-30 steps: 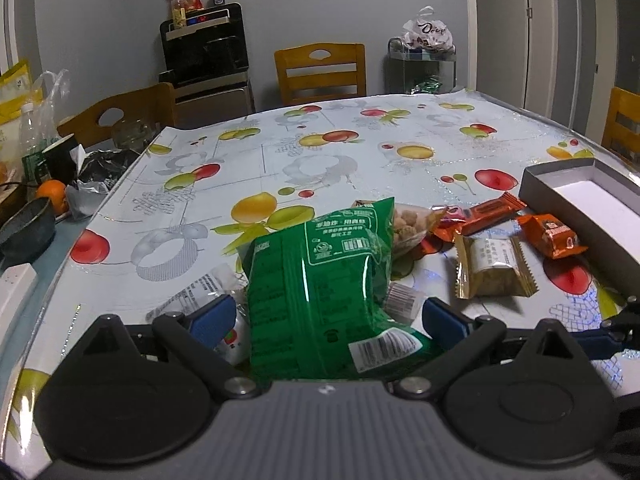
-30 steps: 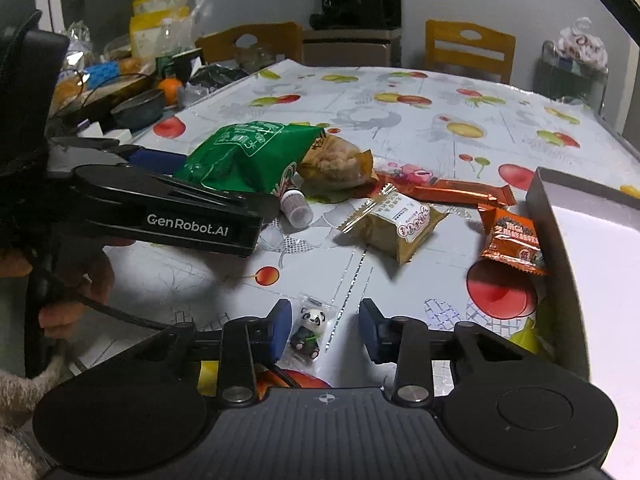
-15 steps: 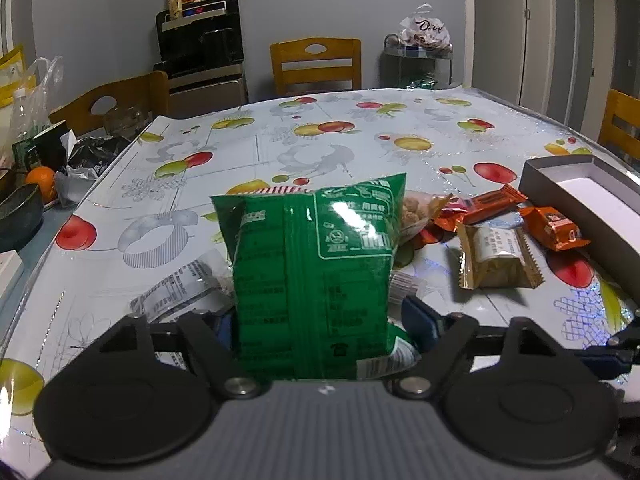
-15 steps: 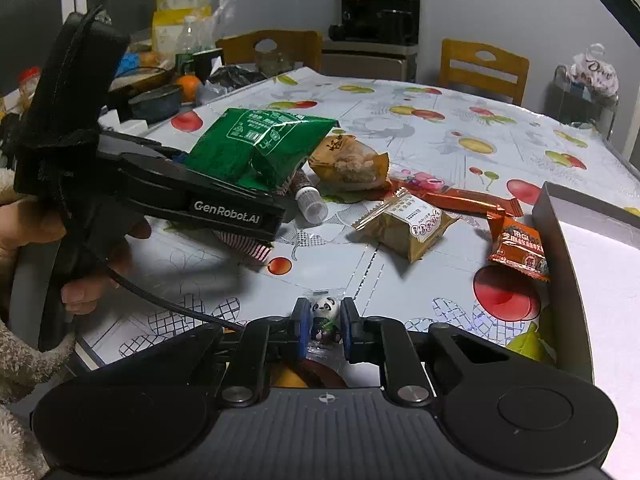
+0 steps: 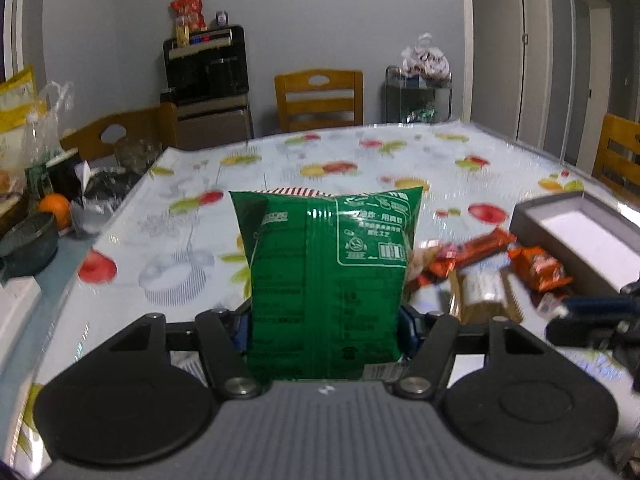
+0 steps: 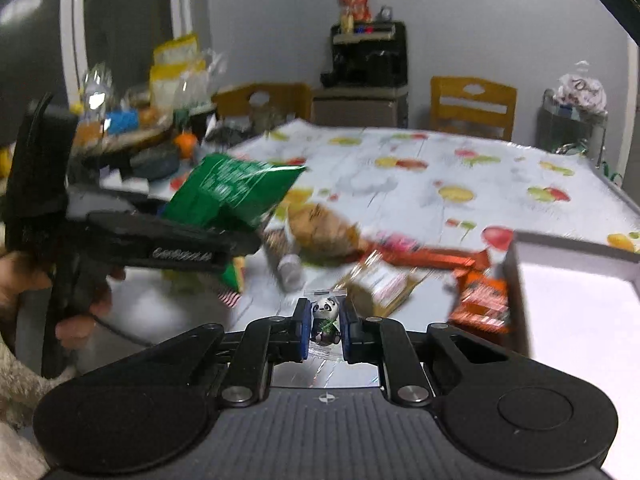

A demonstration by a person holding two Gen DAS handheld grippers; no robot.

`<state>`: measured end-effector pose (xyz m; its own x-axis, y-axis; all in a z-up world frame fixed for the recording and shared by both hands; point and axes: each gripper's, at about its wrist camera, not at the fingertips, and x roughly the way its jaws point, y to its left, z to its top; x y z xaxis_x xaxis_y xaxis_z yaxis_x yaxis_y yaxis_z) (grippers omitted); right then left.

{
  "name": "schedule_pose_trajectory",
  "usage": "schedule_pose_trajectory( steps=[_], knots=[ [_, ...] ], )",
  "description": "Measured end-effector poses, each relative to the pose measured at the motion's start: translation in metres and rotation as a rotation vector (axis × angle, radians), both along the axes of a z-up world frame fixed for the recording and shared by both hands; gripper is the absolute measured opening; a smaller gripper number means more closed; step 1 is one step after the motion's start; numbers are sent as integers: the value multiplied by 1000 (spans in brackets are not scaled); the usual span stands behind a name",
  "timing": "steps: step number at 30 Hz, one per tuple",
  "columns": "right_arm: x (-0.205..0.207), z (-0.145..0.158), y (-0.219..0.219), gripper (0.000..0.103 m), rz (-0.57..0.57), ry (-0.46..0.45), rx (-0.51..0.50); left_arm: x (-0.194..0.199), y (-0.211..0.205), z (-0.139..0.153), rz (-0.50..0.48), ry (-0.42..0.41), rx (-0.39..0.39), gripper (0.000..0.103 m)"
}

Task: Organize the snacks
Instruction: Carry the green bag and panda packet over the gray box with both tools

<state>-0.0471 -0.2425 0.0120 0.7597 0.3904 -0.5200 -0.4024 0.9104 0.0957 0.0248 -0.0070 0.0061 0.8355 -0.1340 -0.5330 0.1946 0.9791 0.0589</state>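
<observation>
Nearest in the right wrist view, the right gripper point(image 6: 325, 330) is clenched on a small clear packet with a panda figure point(image 6: 325, 317); both blue pads press its sides, and it sits upright between the fingertips, lifted clear of the table point(image 6: 460, 172). Just beyond it lie a gold-wrapped snack point(image 6: 376, 286) and, to the right, an orange packet point(image 6: 482, 300) touching the near wall of the open grey box point(image 6: 516, 276), whose white floor fills the right edge. A small white bottle point(image 6: 290, 272) lies left of the gold snack, with a tan bag of nuggets point(image 6: 320, 232) and a long orange bar point(image 6: 432, 258) just behind.

On the left of that view a hand point(image 6: 76, 312) holds the left gripper point(image 5: 323, 332). Its jaws have just been closing, and they now grasp the green snack bag point(image 5: 326, 276) by its lower part, a pad against each side. The bag stands upright between the fingers and rises above them, and seen from the right wrist it hangs above the tabletop, tilted up and away. A red-striped wrapper edge point(image 5: 294, 191) peeks out behind the bag's top.

To the right of the bag in the left wrist view are the same orange packets, blurred, then the box. The fruit-print tablecloth runs to the far end, where a wooden chair point(image 5: 319, 98) stands against the grey wall beside a black cabinet point(image 5: 206, 76).
</observation>
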Motion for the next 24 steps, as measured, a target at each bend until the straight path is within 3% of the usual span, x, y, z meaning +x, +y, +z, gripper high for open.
schedule_pose_trajectory(
  steps=[10, 20, 24],
  knots=[
    [4, 20, -68, 17, -143, -30, 69, 9, -60, 34, -130, -28, 20, 64],
    [7, 14, -141, 17, -302, -17, 100, 21, -175, 61, -337, -64, 50, 64],
    [10, 4, -163, 17, -365, -12, 79, 35, -228, 62, -411, -36, 59, 64]
  ],
)
